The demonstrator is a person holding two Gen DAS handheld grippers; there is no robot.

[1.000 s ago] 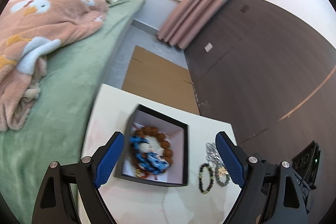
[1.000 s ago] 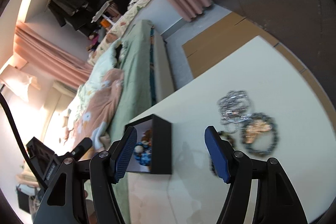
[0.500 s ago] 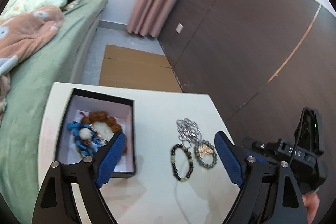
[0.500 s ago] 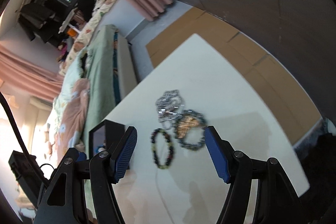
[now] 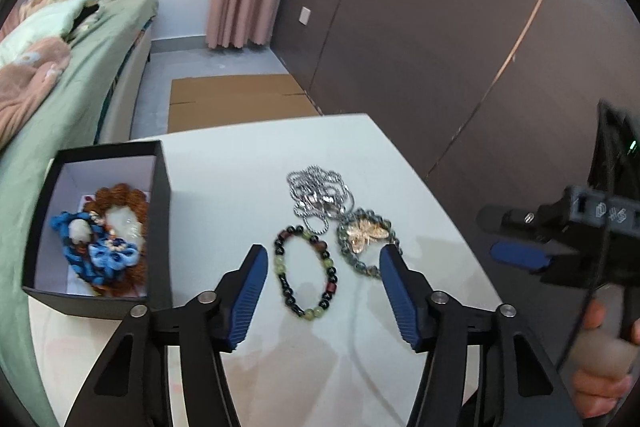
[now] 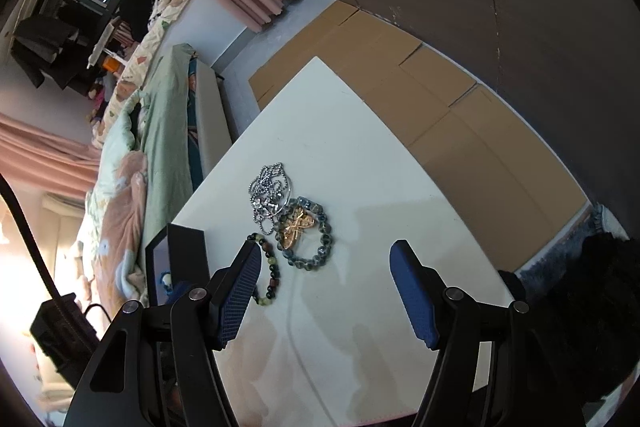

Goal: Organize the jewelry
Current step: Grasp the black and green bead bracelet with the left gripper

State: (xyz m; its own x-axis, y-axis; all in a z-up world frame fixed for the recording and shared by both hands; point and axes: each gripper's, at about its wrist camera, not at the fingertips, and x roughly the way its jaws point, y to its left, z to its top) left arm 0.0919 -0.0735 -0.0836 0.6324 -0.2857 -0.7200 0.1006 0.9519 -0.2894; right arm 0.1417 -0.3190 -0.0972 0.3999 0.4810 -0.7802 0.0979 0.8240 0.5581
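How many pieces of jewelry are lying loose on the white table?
3: a silver chain, a gray bracelet with a gold butterfly touching it, and a multicolored bead bracelet nearest the box.

On your white table [image 5: 224, 167], you have a black box [image 5: 162, 195] with a white lining holding blue and brown pieces, and at its 3 o'clock a green-black-and-red bead bracelet [image 5: 306, 273], a silver chain [image 5: 320, 193] and a grey-bead bracelet [image 5: 362, 241] with a gold butterfly.

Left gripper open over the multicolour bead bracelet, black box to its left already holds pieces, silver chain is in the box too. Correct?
Not quite: the silver chain lies on the white table, right of the black box, as the left wrist view shows. The rest holds: left gripper open over the bead bracelet.
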